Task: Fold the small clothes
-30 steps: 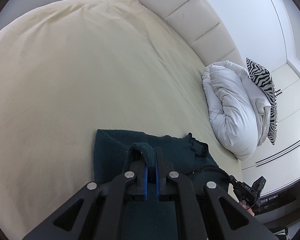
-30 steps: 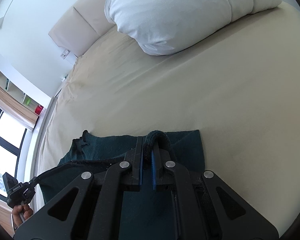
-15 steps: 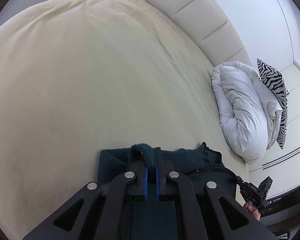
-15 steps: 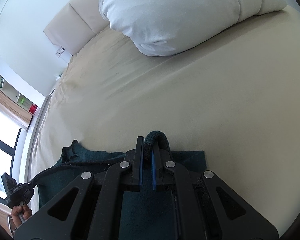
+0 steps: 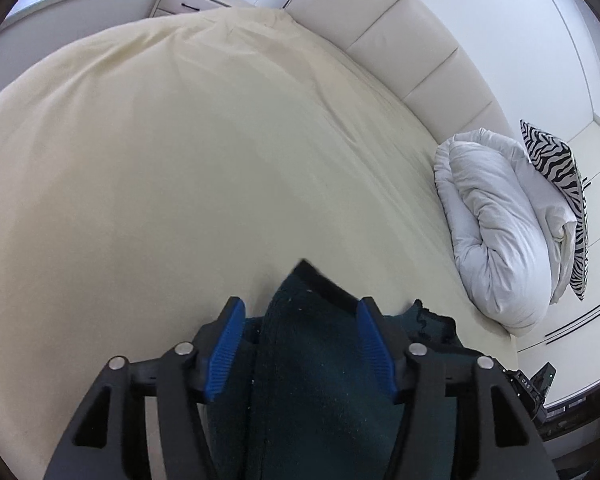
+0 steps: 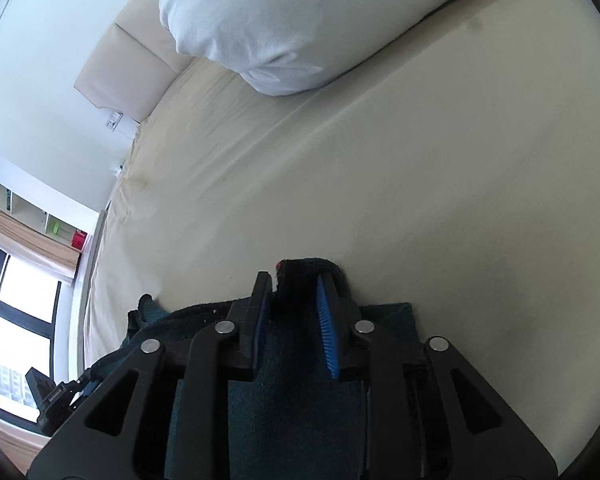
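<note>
Under both frames, garment mostly hidden

Ahead of the left hand-held gripper we see a wide bed under a cream sheet, lightly creased. Beyond it, up and to the right, curves a padded cream headboard. A rolled white duvet lies to the right against it, a zebra-striped cushion leaning behind. A pale nightstand sits past the bed's far corner. The walls are white. Left of the right hand-held gripper we see a bright, dark-framed window under a tan blind, with open shelves above it. Daylight fills the room.
</note>
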Demonstrator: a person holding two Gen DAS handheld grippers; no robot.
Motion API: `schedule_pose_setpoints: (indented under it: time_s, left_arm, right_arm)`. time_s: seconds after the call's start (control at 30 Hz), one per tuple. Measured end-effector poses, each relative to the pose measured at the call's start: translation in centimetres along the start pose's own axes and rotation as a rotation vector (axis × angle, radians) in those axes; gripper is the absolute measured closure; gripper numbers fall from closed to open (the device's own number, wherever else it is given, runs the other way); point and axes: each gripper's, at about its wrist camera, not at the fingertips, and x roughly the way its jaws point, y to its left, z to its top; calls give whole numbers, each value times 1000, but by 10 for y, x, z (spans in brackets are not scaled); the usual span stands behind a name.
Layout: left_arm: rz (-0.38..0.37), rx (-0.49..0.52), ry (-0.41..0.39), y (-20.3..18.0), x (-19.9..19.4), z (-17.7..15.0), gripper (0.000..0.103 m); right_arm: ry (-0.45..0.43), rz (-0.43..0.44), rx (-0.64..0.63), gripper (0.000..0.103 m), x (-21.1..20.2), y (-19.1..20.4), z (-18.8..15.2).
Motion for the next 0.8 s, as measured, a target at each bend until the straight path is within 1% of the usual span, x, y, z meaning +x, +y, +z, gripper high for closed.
schedule_pose_setpoints:
  time_s: [0.03, 0.13, 0.23, 0.37, 0.47, 0.57, 0.6, 0.7, 0.73, 0.8]
  left_arm:
    - [-4, 1, -7, 0, -6, 0, 41]
    - [6, 29, -9, -2, -20, -7, 41]
    - [25, 65, -16, -4, -35, -23, 41]
    - [5, 60, -5, 2, -52, -53, 41]
    - [21, 94, 2, 1, -61, -79, 41]
    - [25, 93, 13, 6, -64, -98, 41]
    - [31, 95, 21, 7, -64, -103, 41]
    - [52, 112, 28, 12, -64, -115, 44]
    - [58, 116, 31, 13, -63, -118, 47]
    - [64, 128, 38, 14, -62, -124, 51]
  right_arm:
    - [-18, -3, 3, 53, -4, 0, 0]
    - [-35, -6, 10, 53, -17, -2, -3]
    - [-31, -33, -40, 53, -29, 3, -14]
    - [-21, -44, -112, 53, -52, 8, -41]
    - [-13, -52, -178, 53, -67, 12, -65]
    - [-7, -58, -239, 53, -81, 16, -92]
    - [-7, -58, -252, 53, -92, 8, -97]
    - [-16, -68, -283, 53, -111, -1, -112]
    - [-22, -73, -284, 53, -117, -3, -116]
    - [-32, -82, -271, 53, -128, -13, -119]
